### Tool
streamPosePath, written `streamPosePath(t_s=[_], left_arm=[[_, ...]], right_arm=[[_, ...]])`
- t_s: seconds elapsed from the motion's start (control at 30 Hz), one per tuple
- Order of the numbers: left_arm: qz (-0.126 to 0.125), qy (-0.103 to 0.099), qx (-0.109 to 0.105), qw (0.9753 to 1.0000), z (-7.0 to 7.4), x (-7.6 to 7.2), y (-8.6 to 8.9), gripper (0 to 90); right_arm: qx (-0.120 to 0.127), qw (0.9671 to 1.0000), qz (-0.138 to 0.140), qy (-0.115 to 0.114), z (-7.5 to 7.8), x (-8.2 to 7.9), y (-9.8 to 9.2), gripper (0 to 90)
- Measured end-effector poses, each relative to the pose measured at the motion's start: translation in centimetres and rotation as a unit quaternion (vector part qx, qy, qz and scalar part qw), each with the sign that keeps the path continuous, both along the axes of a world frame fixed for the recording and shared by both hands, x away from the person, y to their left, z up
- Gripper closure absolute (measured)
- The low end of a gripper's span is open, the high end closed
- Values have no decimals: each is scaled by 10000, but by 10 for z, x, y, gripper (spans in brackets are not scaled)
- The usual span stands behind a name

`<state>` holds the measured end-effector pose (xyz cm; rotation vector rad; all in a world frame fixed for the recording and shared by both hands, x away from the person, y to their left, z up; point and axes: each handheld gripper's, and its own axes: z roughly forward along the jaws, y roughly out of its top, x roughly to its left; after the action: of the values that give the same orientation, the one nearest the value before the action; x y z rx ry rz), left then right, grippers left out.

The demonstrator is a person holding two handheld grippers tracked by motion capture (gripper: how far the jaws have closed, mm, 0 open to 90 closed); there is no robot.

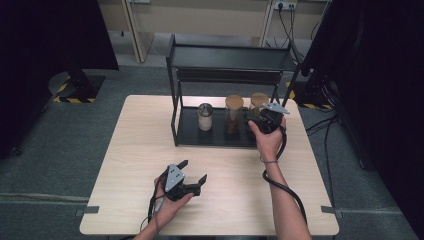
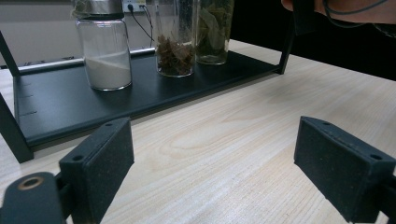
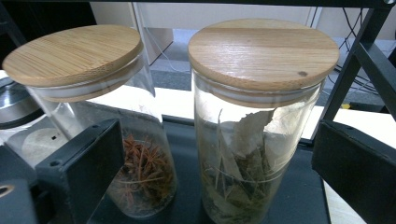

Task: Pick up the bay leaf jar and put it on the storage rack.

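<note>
My jaws on both sides stand wide apart with nothing between them that they touch: the right gripper (image 1: 260,119) is up at the black rack (image 1: 220,135), and in the right gripper view its two black pads flank the bay-leaf jar (image 3: 254,140) without pressing on the glass, one pad low at the left in front of the star-anise jar (image 3: 140,172), the other low at the right beside the rack's slanted post. The bay-leaf jar stands upright on the rack's lower tray, at the right end of a row of three, its round wooden lid (image 3: 264,51) flat on top and pale dried leaves packed inside. Just to its left the star-anise jar wears a matching wooden lid, the two jars close together; I cannot tell whether they touch. Farther left on the same tray stands a jar of white powder (image 2: 105,60) with a metal cap, set apart from the other two. My left gripper (image 1: 192,176) rests low over the pale wooden counter (image 1: 150,150) near its front edge, well away from the rack, its open pads pointed toward the tray and holding nothing
</note>
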<state>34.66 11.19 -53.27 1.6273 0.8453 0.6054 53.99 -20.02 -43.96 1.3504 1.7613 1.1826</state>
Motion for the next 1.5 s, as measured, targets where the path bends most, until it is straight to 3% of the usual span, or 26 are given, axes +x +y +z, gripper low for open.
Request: streamPosePath(t_s=[1.5], left_arm=[[7,-4,-12,10000,0,0,0,118]], right_arm=[[41,9988,454,-166,4,-47,2,22]])
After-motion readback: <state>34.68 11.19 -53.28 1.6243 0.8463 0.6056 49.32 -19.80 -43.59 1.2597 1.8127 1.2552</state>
